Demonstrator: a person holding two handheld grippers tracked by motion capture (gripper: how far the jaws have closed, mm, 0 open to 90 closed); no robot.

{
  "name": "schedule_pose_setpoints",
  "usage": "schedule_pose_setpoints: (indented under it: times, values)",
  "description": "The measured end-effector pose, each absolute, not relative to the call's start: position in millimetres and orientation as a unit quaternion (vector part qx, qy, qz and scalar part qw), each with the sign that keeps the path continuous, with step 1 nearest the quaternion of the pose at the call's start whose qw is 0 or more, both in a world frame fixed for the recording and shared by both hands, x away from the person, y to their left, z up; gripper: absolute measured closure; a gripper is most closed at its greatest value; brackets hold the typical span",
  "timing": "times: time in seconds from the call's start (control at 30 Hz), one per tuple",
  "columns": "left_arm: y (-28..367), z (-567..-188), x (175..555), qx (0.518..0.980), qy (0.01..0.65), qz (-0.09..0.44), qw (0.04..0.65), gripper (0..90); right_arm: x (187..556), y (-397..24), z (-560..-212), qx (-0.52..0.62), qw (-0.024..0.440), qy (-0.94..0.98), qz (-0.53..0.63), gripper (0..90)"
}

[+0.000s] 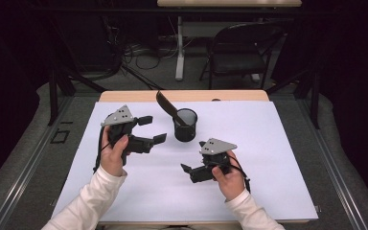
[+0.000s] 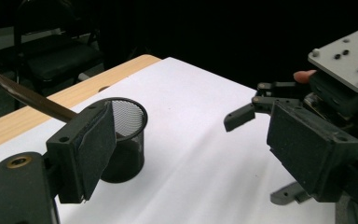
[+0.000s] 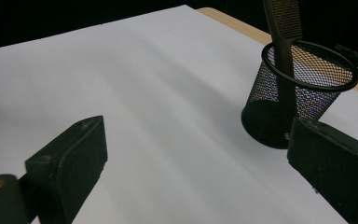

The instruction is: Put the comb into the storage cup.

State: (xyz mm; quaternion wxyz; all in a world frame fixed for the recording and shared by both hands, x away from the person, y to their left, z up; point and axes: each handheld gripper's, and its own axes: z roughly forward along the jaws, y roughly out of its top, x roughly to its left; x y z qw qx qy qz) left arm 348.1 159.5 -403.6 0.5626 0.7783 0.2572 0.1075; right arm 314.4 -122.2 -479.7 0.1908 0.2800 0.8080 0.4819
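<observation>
dark room, grey floor, a black folding chair (image 1: 236,52) beyond the table (cables (image 1: 139,52) trailing nearby)

1. No text, label, brand, number or sign can be read in any view.
2. The grey plates on the grippers carry only drilled holes and screw heads, no lettering.
</observation>
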Motion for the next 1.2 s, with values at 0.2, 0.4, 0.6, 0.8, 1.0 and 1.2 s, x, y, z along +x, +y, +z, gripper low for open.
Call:
schedule_pose_setpoints:
  times: [0.2, 0.4, 0.6, 0.8, 1.0, 1.2]
  values:
    - [165.0, -411.2, 334.7, 0.778, 0.259, 0.110, 0.562, 15.8, 314.0, -122.6, -479.3, 0.280, 0.191, 0.808, 0.482, 4.6]
    - [173.3, -422.3, 321.9, 0.769, 0.265, 0.105, 0.572, 15.8, 314.0, -123.1, -479.2, 0.280, 0.192, 0.808, 0.481, 4.6]
    - [181.3, -432.8, 312.9, 0.763, 0.276, 0.100, 0.576, 15.8, 313.7, -122.6, -479.2, 0.280, 0.192, 0.808, 0.481, 4.6]
    - [187.5, -444.1, 304.7, 0.764, 0.284, 0.110, 0.569, 15.8, 314.0, -123.3, -479.2, 0.281, 0.192, 0.808, 0.481, 4.6]
    - [192.4, -453.7, 299.1, 0.763, 0.284, 0.117, 0.568, 15.8, 313.9, -123.6, -478.9, 0.281, 0.194, 0.806, 0.483, 4.6]
    - [200.8, -462.5, 295.9, 0.759, 0.290, 0.117, 0.572, 15.8, 313.5, -123.4, -478.9, 0.280, 0.194, 0.807, 0.482, 4.6]
